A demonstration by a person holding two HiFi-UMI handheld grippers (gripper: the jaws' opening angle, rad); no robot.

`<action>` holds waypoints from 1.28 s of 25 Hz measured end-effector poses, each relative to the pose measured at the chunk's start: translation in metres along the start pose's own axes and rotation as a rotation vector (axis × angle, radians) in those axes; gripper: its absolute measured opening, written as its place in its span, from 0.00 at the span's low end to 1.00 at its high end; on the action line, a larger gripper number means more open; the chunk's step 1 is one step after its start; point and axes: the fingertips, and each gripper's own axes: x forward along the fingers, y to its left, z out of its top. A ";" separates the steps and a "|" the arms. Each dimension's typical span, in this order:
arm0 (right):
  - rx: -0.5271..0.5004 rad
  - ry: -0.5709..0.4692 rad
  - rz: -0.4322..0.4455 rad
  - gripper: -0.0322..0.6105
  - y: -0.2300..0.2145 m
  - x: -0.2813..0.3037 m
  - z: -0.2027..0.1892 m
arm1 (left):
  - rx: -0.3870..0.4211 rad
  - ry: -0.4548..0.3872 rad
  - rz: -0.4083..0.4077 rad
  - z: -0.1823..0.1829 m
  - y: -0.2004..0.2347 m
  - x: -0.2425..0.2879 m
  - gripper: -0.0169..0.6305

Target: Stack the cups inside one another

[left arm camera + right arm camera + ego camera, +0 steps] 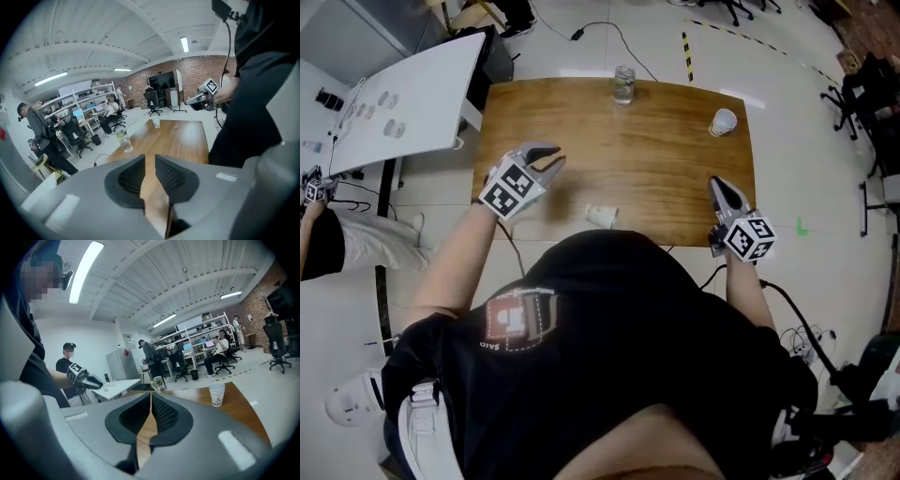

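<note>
An upright white paper cup (pixel 723 122) (pixel 216 394) (pixel 155 123) stands at the far right of the wooden table (pixel 666 159). A second white cup (pixel 601 215) lies on its side near the table's front edge, between my two grippers. My left gripper (pixel 546 159) (pixel 150 161) hovers over the table's left part, its jaws a little apart with nothing between them, so it is open. At the table's front right corner my right gripper (pixel 722 192) (pixel 150 401) is shut and empty. Neither gripper touches a cup.
A clear glass container (pixel 623 84) (pixel 123 140) (pixel 158 382) stands at the table's far edge. A white side table (pixel 403 94) with small items is at the left. Office chairs and several people are in the room beyond.
</note>
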 end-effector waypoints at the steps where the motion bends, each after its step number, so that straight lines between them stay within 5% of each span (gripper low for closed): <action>1: -0.004 0.015 0.004 0.09 0.008 0.005 -0.002 | -0.010 0.006 -0.008 -0.015 -0.005 -0.004 0.12; 5: -0.045 0.042 0.021 0.09 0.027 0.018 0.000 | -0.058 0.004 -0.023 -0.049 -0.016 -0.006 0.12; 10: -0.071 0.046 -0.004 0.09 0.016 0.016 0.009 | -0.063 -0.015 -0.041 -0.049 -0.024 0.002 0.12; 17: -0.205 0.103 -0.094 0.10 -0.047 0.034 0.028 | -0.079 -0.022 -0.040 -0.038 -0.023 0.011 0.12; 25: -0.477 0.431 -0.230 0.24 -0.184 0.116 0.016 | -0.151 0.059 0.034 -0.055 -0.027 -0.019 0.12; 32: -0.721 0.706 -0.199 0.35 -0.239 0.163 -0.034 | -0.225 0.150 0.093 -0.086 -0.036 -0.042 0.12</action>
